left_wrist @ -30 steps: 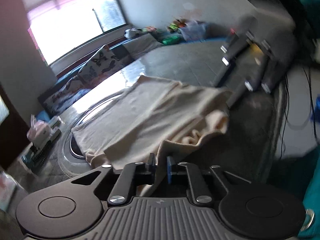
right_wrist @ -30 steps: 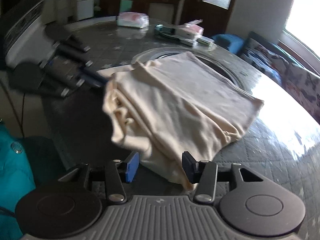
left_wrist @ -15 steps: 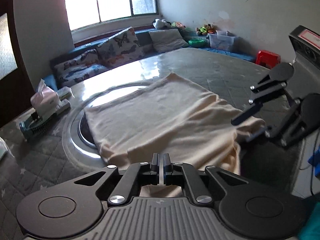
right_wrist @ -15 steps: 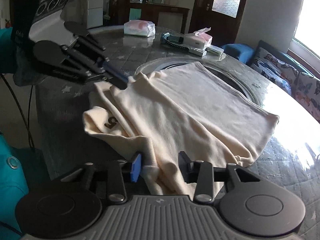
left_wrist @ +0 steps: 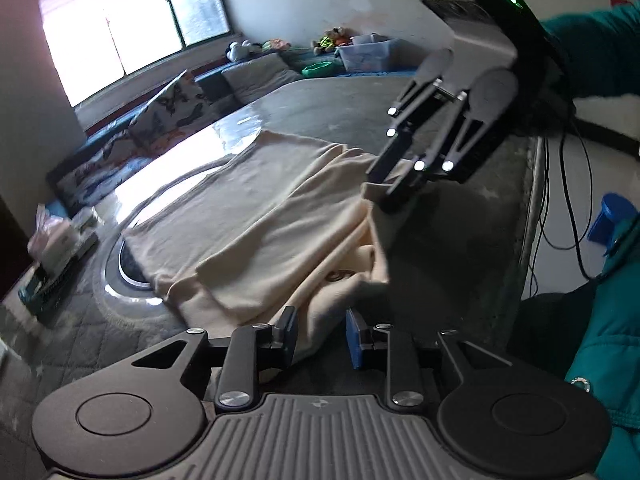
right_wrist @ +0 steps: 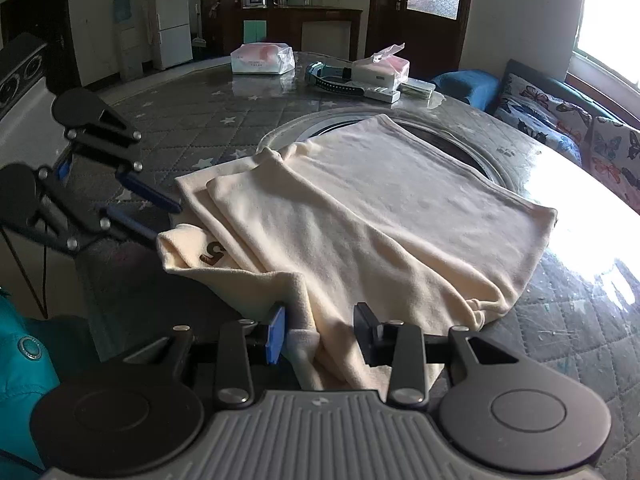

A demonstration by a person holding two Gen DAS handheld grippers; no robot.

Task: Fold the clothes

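My left gripper (left_wrist: 322, 334) has just opened, its fingers spread around the shirt (left_wrist: 280, 216) edge. My right gripper (right_wrist: 320, 334), lower centre, straddles cloth without pinching; the fold could slump if dragged.

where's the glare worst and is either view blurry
Right wrist view: window light burns out the table at right, past the cream garment; the rest is sharp. Left wrist view: window overexposed, a bright streak on the tabletop, slight motion blur, strong fisheye bending.

Cream garment (right_wrist: 360, 216) with a brown numeral, grey star-quilted table cover (right_wrist: 192, 128), butterfly-print cushions (right_wrist: 560, 120).
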